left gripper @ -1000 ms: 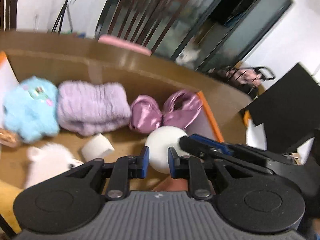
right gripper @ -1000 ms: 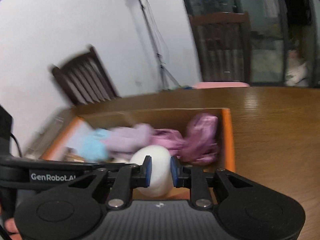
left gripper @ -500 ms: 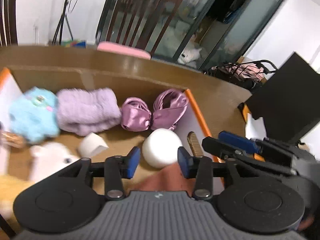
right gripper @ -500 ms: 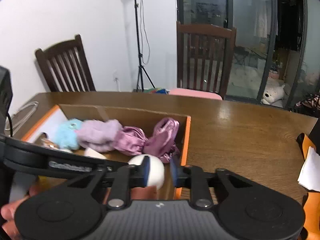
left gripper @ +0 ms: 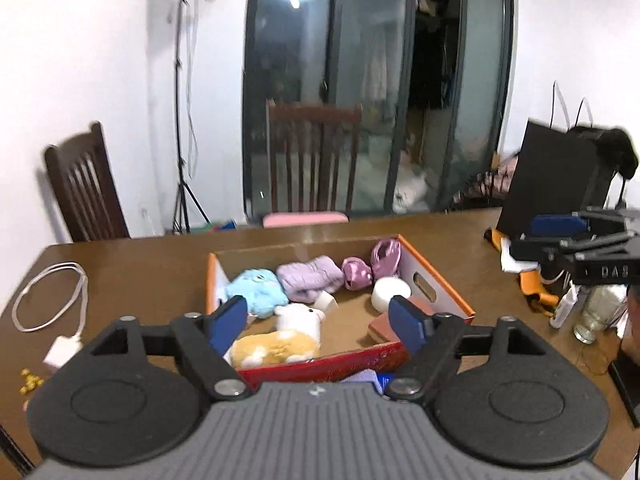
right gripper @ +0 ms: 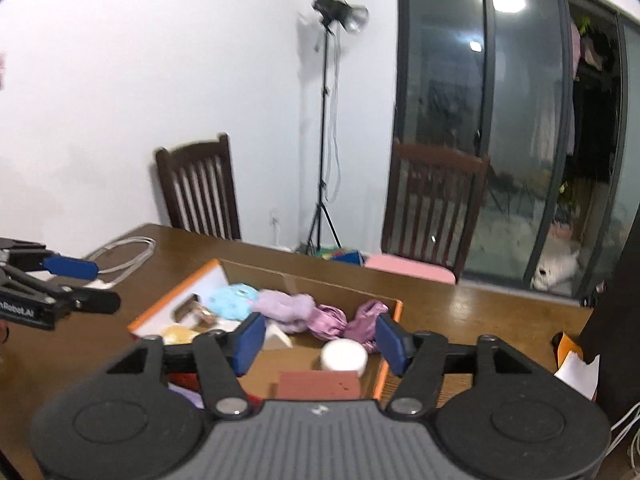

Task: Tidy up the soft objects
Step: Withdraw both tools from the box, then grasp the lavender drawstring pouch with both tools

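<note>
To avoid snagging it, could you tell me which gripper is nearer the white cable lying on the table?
Left. The left gripper is on the cardboard box's cable side, close by the white cable; the right gripper is across the box on its opposite side.

A big brown wooden tabletop point(left gripper: 152, 264) fills the room's middle. A white looped cable point(left gripper: 44, 300) lies on its left side, joined to a small white plug block point(left gripper: 62, 350). Little yellow bits point(left gripper: 30, 380) sit near the table edge. Two dark wooden chairs with slatted backs point(right gripper: 198, 192) stand behind the table; one has a pink seat cushion point(left gripper: 306, 219). A tall black light stand point(right gripper: 326, 128) stands by the white wall. Dark glass sliding doors point(left gripper: 360, 92) are behind. A clear glass jar point(left gripper: 596, 312) stands on the right.
</note>
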`<state>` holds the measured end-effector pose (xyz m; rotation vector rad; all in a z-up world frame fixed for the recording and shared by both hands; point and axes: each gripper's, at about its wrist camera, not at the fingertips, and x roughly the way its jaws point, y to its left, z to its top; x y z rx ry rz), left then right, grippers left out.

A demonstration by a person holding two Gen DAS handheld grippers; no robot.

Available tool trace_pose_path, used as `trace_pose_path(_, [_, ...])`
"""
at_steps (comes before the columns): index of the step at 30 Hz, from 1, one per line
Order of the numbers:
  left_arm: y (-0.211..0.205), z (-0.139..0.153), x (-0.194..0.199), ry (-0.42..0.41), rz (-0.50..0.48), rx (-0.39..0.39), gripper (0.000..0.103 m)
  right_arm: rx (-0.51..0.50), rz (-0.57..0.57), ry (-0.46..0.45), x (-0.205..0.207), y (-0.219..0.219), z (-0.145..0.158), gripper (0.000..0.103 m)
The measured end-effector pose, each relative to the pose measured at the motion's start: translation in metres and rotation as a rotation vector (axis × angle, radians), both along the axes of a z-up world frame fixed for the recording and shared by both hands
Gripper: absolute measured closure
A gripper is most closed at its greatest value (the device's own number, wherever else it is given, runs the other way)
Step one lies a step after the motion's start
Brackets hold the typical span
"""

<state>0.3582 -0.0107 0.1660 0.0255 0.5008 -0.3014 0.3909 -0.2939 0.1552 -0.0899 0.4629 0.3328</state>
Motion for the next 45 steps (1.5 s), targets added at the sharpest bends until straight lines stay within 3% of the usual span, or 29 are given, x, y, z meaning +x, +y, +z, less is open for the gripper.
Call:
trace_pose_path(5, [0.014,-0.012,-0.068,-0.112,0.050,0.018,0.016,0.043,0.030,-0.056,-0.059,0.015,-0.014,0.034])
trace_pose_path(8, [0.018,-0.040,-0.115,-0.156,0.079,0.008,0.009,0.063,0.053,-0.079,-0.097,0.023,-0.035,0.031])
trace_pose_path(12, [0.018,-0.089,-0.160,-0.105,0.119,0.005,0.009,0.111,0.104,-0.022,-0.144,0.029,-0.072,0.026])
trace_pose_path(16, [0.032,-0.121,-0.185,-0.017,0.128,-0.101,0.010,0.112,0.103,0.038,-0.180,0.033,-0.108,0.024])
trace_pose_path(21, [0.044,-0.134,-0.155,0.031,0.171,-0.142,0.012,0.172,0.094,0.111,-0.177,0.031,-0.131,0.024])
trace_pose_path(26, [0.049,-0.148,-0.086,0.061,0.218,-0.207,0.028,0.247,0.061,0.144,-0.130,0.045,-0.142,0.028])
trace_pose_path(33, [0.040,-0.175,0.014,0.151,0.259,-0.129,0.035,0.232,0.030,0.175,-0.042,0.078,-0.162,0.033])
trace_pose_path(36, [0.042,-0.183,0.028,0.188,0.221,-0.157,0.038,0.207,0.002,0.170,-0.014,0.089,-0.171,0.034])
trace_pose_path(39, [0.040,-0.185,0.028,0.179,0.184,-0.155,0.052,0.240,-0.003,0.193,0.008,0.092,-0.182,0.037])
trace_pose_path(40, [0.039,-0.186,0.028,0.183,0.164,-0.160,0.071,0.245,-0.002,0.198,0.013,0.094,-0.185,0.044])
trace_pose_path(41, [0.038,-0.186,0.028,0.198,0.132,-0.170,0.079,0.245,0.004,0.200,0.016,0.096,-0.188,0.049])
trace_pose_path(43, [0.035,-0.185,0.024,0.198,0.116,-0.179,0.082,0.238,0.031,0.205,0.016,0.101,-0.190,0.075])
trace_pose_path(45, [0.033,-0.178,0.011,0.172,0.121,-0.168,0.093,0.229,0.046,0.221,0.009,0.102,-0.188,0.086])
